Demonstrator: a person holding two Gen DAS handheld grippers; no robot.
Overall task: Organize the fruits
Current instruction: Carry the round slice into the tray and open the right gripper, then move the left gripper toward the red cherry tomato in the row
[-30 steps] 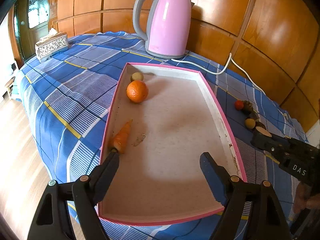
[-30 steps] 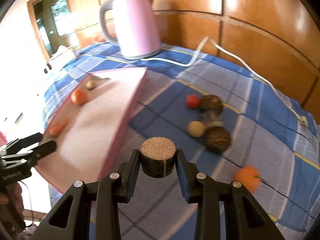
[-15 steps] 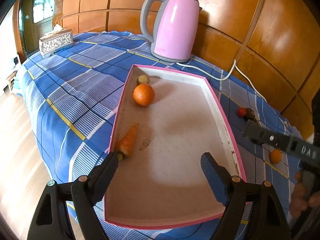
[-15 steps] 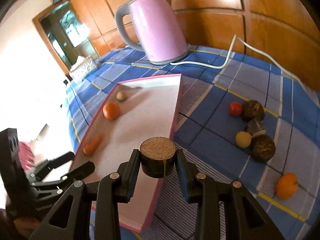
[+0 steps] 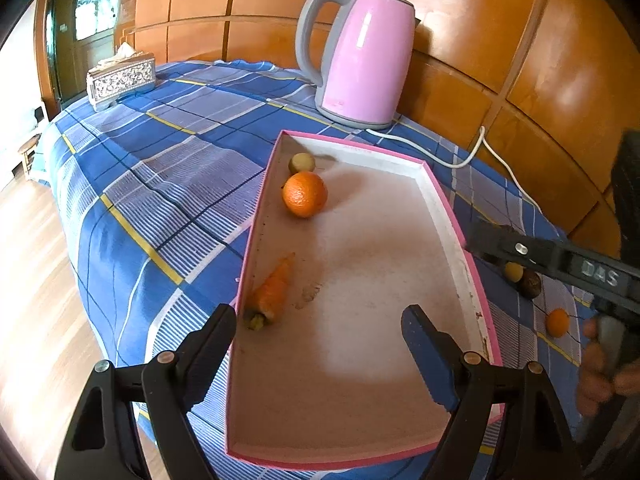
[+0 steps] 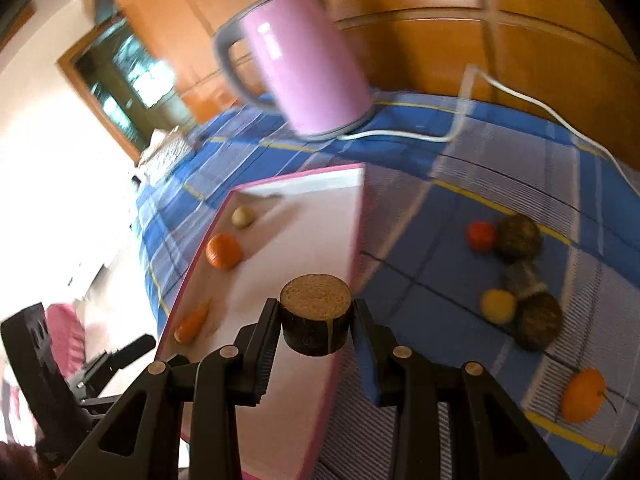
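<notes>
wood-panelled room, blue plaid tabletop. right hand-held gripper pinches a dark chunk over the tray edge (carry step); next: lower, release inside. left hand-held gripper spread, empty.

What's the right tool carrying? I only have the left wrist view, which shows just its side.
Observer: The right tool is shut on a short dark-brown cylinder with a tan cut top.
Operator: Over the tray yet?
Observer: In the right wrist view it sits in front of the right-hand rim of the pink-rimmed rectangular tray. I cannot tell its height above it.
Operator: I count three pieces left on the cloth. Any more?
Observer: Yes, a small red round fruit lies against a dark-brown rough ball. The right tool blocks both from your view.
</notes>
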